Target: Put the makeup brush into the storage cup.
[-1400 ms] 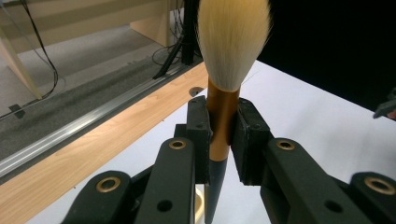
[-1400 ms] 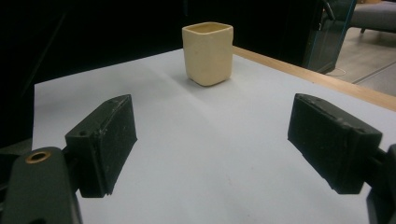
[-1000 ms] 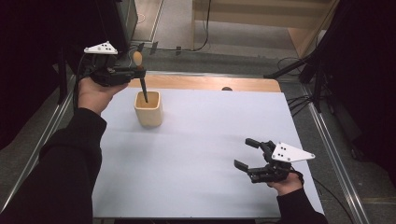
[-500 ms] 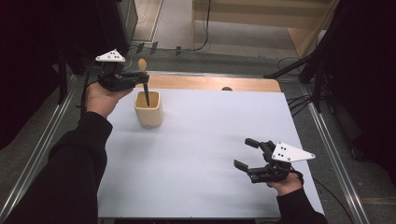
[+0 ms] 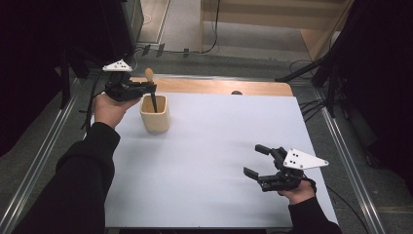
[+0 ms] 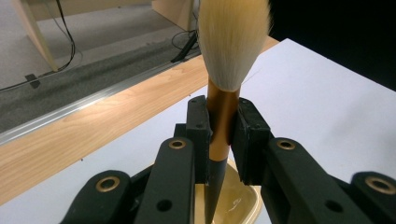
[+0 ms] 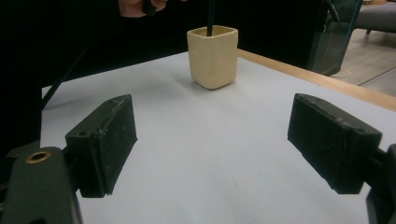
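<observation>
A large brush (image 6: 223,122) with a pale bristle head, a copper ferrule and a dark handle stands upright, bristles up. My left gripper (image 6: 219,135) is shut on its ferrule. The dark handle (image 5: 153,102) reaches down into a cream square cup (image 5: 155,114) at the table's far left. In the high view the left gripper (image 5: 148,87) hovers just above the cup's rim. My right gripper (image 5: 255,160) rests low at the near right, open, nothing between its pads (image 7: 102,140). It faces the cup (image 7: 213,56) across the sheet.
A white sheet (image 5: 219,161) covers the table, with a strip of bare wood (image 5: 219,87) along the far edge. Metal rails (image 5: 39,161) run down both sides. Cables and dark stands (image 5: 316,73) lie on the floor behind the table.
My left gripper has come down and a little to the right with the brush, so the handle now reaches deeper into the cup. The right gripper has kept still.
</observation>
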The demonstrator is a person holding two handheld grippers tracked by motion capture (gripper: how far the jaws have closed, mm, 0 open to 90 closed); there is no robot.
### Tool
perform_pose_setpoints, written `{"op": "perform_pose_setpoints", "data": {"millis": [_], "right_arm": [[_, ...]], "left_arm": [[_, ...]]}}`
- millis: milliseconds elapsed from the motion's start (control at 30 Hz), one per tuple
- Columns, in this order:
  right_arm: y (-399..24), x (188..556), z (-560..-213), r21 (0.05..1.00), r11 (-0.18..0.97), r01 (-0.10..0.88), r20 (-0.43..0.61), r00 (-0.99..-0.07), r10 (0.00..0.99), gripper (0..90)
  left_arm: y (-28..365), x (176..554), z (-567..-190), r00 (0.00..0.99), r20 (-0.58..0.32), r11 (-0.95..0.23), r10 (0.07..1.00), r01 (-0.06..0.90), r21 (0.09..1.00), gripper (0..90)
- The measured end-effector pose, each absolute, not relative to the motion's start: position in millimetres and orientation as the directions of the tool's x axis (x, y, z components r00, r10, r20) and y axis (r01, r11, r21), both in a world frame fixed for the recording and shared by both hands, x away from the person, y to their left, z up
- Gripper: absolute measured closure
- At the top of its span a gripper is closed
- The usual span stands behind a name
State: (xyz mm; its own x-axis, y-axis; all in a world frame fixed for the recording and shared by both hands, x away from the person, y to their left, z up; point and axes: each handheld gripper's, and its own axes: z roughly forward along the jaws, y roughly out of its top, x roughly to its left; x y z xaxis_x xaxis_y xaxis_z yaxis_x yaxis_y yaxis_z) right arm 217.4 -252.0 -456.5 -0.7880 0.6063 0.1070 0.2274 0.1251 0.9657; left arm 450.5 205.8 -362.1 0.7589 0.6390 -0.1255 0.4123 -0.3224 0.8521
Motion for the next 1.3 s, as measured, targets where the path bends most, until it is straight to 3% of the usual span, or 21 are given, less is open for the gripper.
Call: {"op": "perform_pose_setpoints", "data": {"millis": [267,300,367,400,667,833,1000,1300], "right_arm": [[-252,218,-457,0.966,0.124,0.228,0.108,-0.788,0.606,16.5],[-252,218,-457,0.966,0.122,0.230,0.111,-0.788,0.605,16.5],[-252,218,-457,0.965,0.123,0.230,0.111,-0.787,0.606,16.5],[-253,218,-457,0.965,0.121,0.231,0.112,-0.787,0.606,16.5],[-253,218,-457,0.965,0.120,0.234,0.114,-0.785,0.609,16.5],[-253,218,-457,0.964,0.121,0.238,0.117,-0.784,0.610,16.5],[-253,219,-457,0.964,0.122,0.237,0.115,-0.784,0.610,16.5],[-253,218,-457,0.964,0.120,0.239,0.117,-0.782,0.613,16.5]], "left_arm": [[207,452,-369,0.747,-0.143,-0.320,0.650,0.439,0.839,75.7],[208,453,-370,0.753,-0.176,-0.295,0.634,0.446,0.845,66.6],[211,455,-372,0.764,-0.219,-0.261,0.607,0.452,0.853,39.7],[212,455,-371,0.762,-0.215,-0.271,0.612,0.456,0.848,32.5],[224,444,-366,0.767,-0.149,-0.322,0.624,0.427,0.845,23.8],[228,437,-368,0.793,-0.172,-0.345,0.584,0.434,0.832,17.7],[230,428,-370,0.811,-0.120,-0.375,0.573,0.389,0.841,15.6],[234,412,-370,0.825,-0.113,-0.349,0.554,0.353,0.868,14.2]]}}
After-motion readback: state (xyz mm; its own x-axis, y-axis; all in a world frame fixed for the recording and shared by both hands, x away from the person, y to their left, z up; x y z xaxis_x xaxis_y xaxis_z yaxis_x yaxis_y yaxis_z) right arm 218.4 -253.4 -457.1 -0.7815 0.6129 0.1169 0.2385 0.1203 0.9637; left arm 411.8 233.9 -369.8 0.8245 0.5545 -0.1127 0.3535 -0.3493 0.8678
